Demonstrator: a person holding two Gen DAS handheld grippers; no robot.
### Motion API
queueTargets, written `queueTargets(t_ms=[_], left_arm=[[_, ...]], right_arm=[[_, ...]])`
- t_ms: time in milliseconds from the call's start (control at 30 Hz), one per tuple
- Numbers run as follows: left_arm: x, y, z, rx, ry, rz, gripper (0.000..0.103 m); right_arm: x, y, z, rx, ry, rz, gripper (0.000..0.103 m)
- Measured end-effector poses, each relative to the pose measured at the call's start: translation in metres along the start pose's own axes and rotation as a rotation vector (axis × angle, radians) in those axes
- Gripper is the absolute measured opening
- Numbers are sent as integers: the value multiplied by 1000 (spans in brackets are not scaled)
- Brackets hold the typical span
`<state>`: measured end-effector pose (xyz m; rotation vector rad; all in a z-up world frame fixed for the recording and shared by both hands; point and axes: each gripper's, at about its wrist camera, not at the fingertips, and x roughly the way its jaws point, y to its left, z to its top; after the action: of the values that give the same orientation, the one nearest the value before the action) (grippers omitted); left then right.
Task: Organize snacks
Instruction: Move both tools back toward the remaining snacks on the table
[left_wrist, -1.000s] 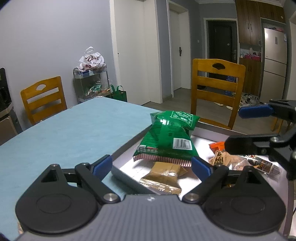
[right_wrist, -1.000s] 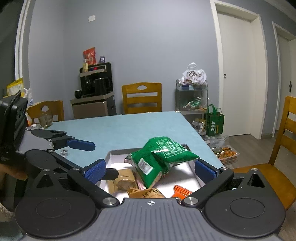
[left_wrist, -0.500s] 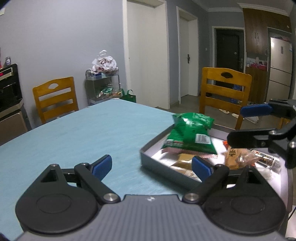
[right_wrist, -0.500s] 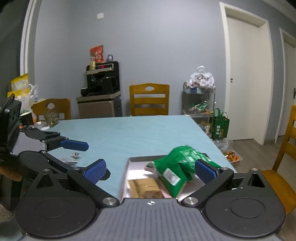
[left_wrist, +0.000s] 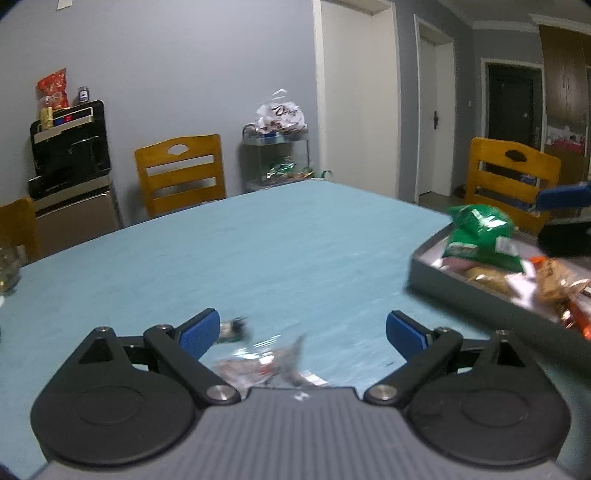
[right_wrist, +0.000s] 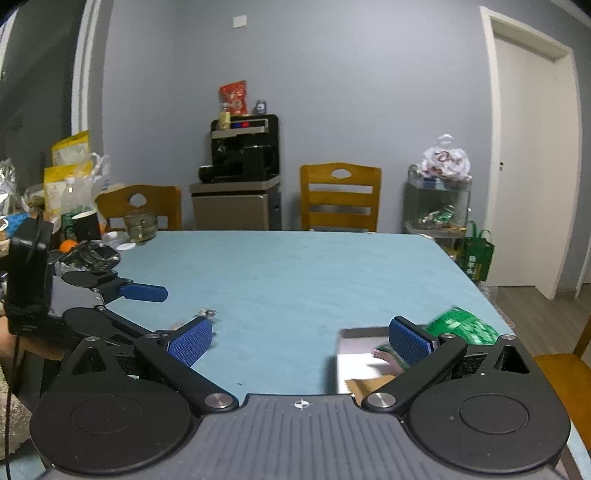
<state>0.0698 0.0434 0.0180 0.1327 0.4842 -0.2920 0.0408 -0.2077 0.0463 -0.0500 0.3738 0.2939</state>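
Left gripper (left_wrist: 301, 330): your jaws are spread wide and released, low over the counter (left_wrist: 280, 251), with the loose wrappers (left_wrist: 258, 363) lying between them, blurred; in my judgement that is your next pick.
Right gripper (right_wrist: 300, 341): jaws also released, holding nothing, beside the tray's near-left corner.
Snacks: the green bag (left_wrist: 480, 236) and brown packets are piled in the tray (left_wrist: 476, 295), which sits at the counter's right side, near its edge.
Open room: the blue counter between wrappers and tray is bare, so you have a free path across.
Edges: mind the tray's raised wall when you carry over it.
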Motion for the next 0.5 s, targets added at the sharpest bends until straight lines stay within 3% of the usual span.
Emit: queueTargets(t_ms=[100, 267, 500], left_arm=[[-2, 17, -7, 3, 4, 12, 98], [-1, 40, -22, -80, 17, -20, 98], [2, 46, -33, -57, 38, -70, 98]], right_arm=[[9, 11, 6, 6, 6, 15, 103], [32, 31, 16, 33, 21, 53, 103], [75, 56, 26, 53, 47, 76, 103]])
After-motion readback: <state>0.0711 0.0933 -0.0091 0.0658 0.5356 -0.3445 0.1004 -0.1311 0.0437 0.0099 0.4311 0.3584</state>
